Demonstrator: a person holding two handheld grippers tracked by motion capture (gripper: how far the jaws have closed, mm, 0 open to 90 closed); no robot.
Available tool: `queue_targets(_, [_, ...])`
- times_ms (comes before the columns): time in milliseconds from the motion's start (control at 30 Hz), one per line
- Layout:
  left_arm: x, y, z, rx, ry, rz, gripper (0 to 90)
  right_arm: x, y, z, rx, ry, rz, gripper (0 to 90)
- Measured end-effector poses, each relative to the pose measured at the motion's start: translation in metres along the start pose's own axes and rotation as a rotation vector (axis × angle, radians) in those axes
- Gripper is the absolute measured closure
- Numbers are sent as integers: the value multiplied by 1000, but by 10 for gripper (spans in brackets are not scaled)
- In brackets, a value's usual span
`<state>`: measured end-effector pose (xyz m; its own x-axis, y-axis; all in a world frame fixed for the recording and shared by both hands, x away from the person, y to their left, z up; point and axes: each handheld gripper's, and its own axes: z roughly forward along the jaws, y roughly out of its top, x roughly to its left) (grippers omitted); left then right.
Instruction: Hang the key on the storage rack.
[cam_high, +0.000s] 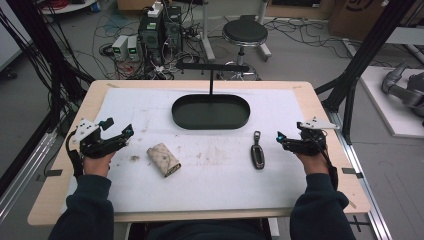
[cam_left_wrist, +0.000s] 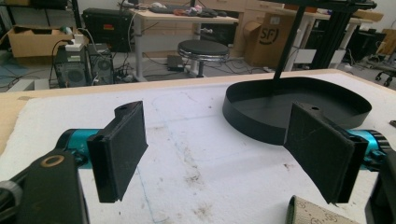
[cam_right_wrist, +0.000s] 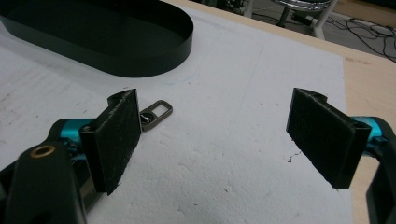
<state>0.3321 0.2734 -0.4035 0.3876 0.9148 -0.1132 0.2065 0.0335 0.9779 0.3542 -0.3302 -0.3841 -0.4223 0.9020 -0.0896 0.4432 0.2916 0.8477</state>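
Both claws hang released, jaws wide. The left claw (cam_high: 116, 128) sits just left of the beige key pouch (cam_high: 163, 160), which lies slantwise on the counter (cam_high: 65, 200). The right claw (cam_high: 289, 135) faces the car key fob (cam_high: 257, 154), lying lengthwise toward the black tray (cam_high: 210, 123).

Bare mat (cam_high: 220, 175) lies between pouch (cam_high: 163, 160) and key fob (cam_high: 257, 155); tray (cam_high: 210, 111) stands behind.
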Motion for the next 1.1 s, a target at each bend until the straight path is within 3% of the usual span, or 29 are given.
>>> queue_targets(333, [-3,0,1,8,7,19,207,8,-2,2,20,20,19,182])
queue_targets(633, [-3,0,1,11,3,22,210,34,0,13,68,73,-10,184])
queue_targets(667, [-3,0,1,13,2,23,211,43,-1,19,101,96,-13,189])
queue_targets(767, [-2,-1,2,20,-8,18,213,54,-4,28,147,137,-9,248])
queue_targets(800, [-2,-2,2,24,-7,17,213,54,-4,28,147,137,-9,248])
queue_targets(967, [0,-3,4,31,-7,7,217,66,-13,47,253,157,14,260])
queue_targets(1100, [1,-3,4,38,-5,3,217,68,-15,52,287,152,-1,263])
